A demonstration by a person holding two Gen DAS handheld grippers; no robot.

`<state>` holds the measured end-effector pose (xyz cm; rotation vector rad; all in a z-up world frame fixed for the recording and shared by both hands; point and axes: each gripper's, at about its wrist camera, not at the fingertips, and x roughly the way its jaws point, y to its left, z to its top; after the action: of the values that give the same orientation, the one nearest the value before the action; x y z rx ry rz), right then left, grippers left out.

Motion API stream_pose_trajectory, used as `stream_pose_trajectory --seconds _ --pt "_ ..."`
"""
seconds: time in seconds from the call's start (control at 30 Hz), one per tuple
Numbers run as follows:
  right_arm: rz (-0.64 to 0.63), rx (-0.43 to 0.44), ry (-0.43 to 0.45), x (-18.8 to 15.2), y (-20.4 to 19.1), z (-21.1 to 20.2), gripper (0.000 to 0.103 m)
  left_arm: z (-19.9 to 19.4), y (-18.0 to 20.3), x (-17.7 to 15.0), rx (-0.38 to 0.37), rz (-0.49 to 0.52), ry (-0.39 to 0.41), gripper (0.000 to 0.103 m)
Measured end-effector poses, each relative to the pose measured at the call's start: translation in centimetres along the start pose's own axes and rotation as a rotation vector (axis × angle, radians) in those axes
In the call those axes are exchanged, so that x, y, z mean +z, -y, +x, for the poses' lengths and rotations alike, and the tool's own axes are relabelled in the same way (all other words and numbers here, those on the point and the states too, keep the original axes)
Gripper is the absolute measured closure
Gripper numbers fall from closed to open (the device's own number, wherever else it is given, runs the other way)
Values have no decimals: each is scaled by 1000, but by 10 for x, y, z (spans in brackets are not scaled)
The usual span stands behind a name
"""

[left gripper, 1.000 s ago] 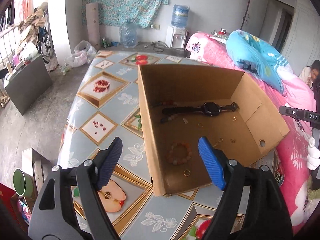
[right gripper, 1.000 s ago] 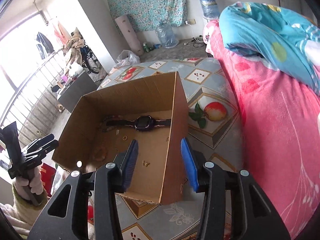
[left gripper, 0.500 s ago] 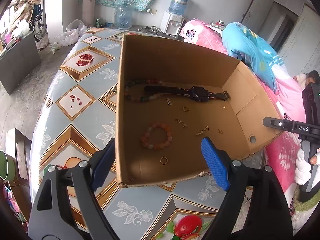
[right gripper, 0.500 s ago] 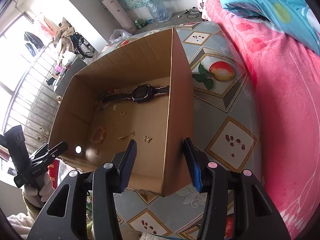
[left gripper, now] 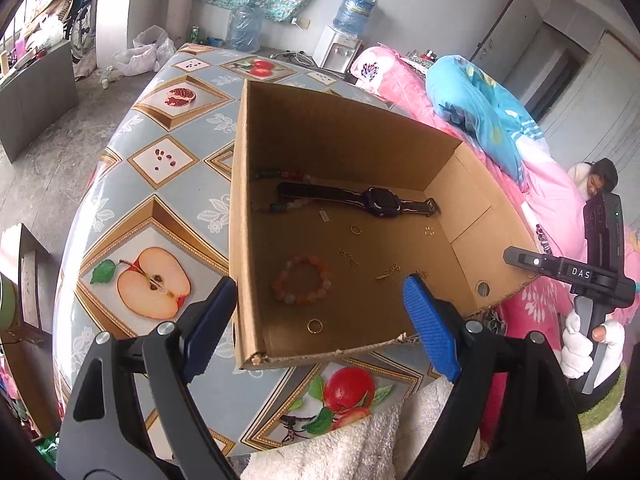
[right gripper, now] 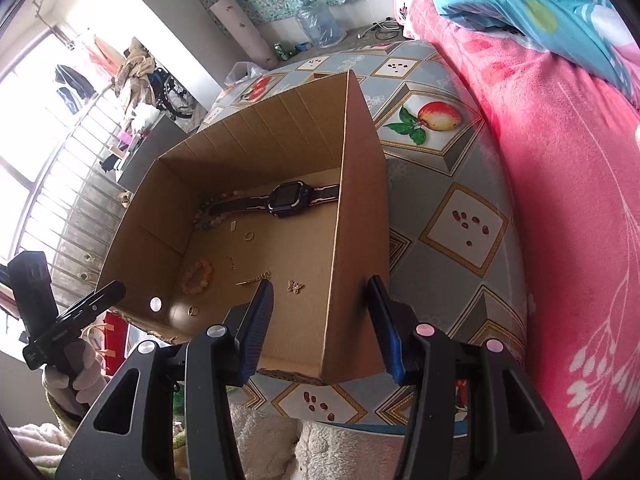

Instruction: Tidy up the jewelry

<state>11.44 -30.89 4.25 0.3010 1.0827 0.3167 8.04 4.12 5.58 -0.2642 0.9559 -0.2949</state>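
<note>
Currently both hover over the box (left gripper: pixel 352 148) on the desk (left gripper: pixel 168 128). Left hand-held gripper (left gripper: pixel 320 320) wide, just opened further, straddling the left wall; right hand-held gripper (right gripper: pixel 322 320) half open astride the right wall, gripping nothing. Jewelry, watch (left gripper: pixel 380 202) and bracelet (left gripper: pixel 302 280) lie loose on the box floor, probably awaiting sorting.

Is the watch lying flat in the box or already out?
In the cardboard box, flat: the watch lies strap outstretched on the box floor by the far wall.

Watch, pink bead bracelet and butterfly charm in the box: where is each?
Watch (left gripper: pixel 383 203): left wrist view, on its dark face.
Pink bead bracelet (left gripper: pixel 284 298): left wrist view, on the lower-left beads of the loop.
Butterfly charm (right gripper: pixel 295 287): right wrist view, on its middle.
</note>
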Motion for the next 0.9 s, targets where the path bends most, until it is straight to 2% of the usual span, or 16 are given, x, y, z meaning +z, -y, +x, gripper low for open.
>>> stream_pose_trajectory --seconds 0.07,0.17,0.27,0.33,0.53,0.63,0.7,0.9 --pt "-2 -19 3 -8 3 3 55 4 2 -11 4 13 -20 22" --pt "11 -10 38 -18 3 -4 55 0 8 -23 46 57 16 22" --pt "17 -10 110 -30 0 -22 55 -15 16 -31 143 83 104 21" --pt "7 -40 161 -41 -5 -36 55 -27 21 -37 186 91 166 18" --pt "-68 -111 242 -83 -29 -60 39 -47 39 -52 316 152 241 10" --pt "-117 -138 241 -102 -46 -56 29 -48 45 -62 370 162 212 10" --pt "-144 -142 223 -112 -59 -47 26 -45 47 -66 356 151 188 10" --pt "-156 -197 170 -119 -81 -16 24 -19 51 -75 374 118 97 10"
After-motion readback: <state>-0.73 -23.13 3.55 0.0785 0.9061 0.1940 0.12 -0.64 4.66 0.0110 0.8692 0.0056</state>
